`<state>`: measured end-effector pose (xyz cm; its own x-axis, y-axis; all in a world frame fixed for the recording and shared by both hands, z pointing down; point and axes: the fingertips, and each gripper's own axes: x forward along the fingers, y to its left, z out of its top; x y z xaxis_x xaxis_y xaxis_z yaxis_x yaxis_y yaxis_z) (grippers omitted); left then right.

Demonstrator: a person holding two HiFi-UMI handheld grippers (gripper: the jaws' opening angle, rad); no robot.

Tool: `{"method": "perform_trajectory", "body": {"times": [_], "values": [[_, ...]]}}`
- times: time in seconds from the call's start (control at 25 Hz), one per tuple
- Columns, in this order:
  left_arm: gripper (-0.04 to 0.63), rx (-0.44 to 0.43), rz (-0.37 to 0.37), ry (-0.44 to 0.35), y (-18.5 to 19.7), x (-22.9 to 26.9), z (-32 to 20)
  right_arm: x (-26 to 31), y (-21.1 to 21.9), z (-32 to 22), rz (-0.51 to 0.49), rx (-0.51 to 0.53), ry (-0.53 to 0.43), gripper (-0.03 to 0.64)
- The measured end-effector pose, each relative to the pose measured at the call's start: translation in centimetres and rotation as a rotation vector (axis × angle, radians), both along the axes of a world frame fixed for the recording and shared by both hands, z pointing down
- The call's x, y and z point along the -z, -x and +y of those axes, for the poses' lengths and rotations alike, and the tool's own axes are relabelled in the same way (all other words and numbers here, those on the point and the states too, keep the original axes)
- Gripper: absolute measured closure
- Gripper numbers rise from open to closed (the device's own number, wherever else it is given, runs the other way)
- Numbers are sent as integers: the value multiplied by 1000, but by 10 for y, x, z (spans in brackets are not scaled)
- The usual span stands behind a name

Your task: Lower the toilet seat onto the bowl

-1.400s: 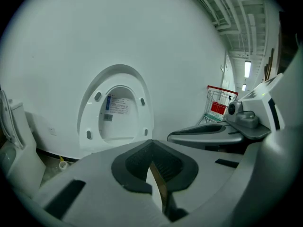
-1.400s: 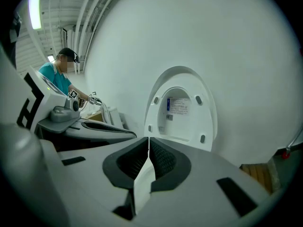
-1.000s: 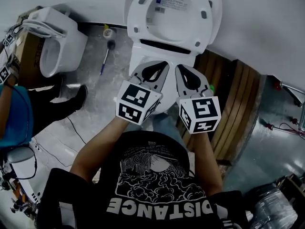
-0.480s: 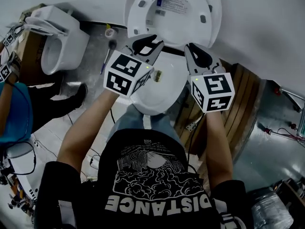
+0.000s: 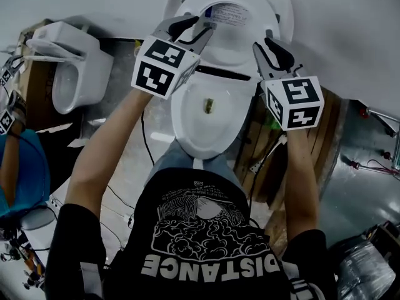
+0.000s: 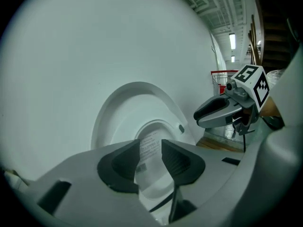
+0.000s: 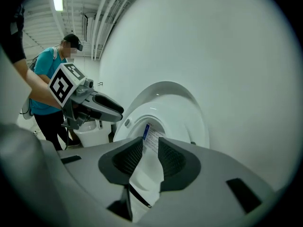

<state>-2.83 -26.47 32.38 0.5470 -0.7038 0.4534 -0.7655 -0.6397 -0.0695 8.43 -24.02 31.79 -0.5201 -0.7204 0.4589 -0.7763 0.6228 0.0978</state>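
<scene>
The white toilet seat (image 5: pixel 275 12) stands raised against the lid and wall, above the open bowl (image 5: pixel 185 119). A printed label (image 5: pixel 229 12) shows through the seat ring. My left gripper (image 5: pixel 201 22) is at the seat's left edge, and my right gripper (image 5: pixel 262 44) is at its lower right edge. The jaws of both are opening, with nothing between them. In the left gripper view the raised seat (image 6: pixel 118 109) lies just beyond my left gripper (image 6: pixel 150 162), with the right gripper (image 6: pixel 215 113) at its side. In the right gripper view my right gripper (image 7: pixel 150 160) faces the seat (image 7: pixel 176 107).
A second white toilet (image 5: pixel 69 67) stands on the floor at left. A wooden pallet (image 5: pixel 312 136) leans to the right of the bowl. A small brown object (image 5: pixel 209 105) lies in the bowl. A person in a blue shirt (image 7: pixel 47 74) stands at left.
Both grippers have moved from over the bowl up to the raised seat and spread apart. Their jaws have parted a little. The bowl now shows.
</scene>
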Motion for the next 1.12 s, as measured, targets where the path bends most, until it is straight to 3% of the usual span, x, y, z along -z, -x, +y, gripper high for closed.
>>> {"method": "perform_trajectory", "body": {"times": [0.16, 0.52, 0.76, 1.12], "values": [[436, -34, -26, -43, 5, 15, -38, 3, -3, -27, 41, -25, 11, 469], [386, -109, -99, -83, 7, 18, -87, 13, -4, -80, 150, -36, -6, 416], [358, -164, -159, -39, 0, -3, -96, -2, -3, -101, 233, 15, 29, 374], [337, -218, -213, 16, -11, -13, -105, -19, 1, -112, 320, 126, 98, 367]]}}
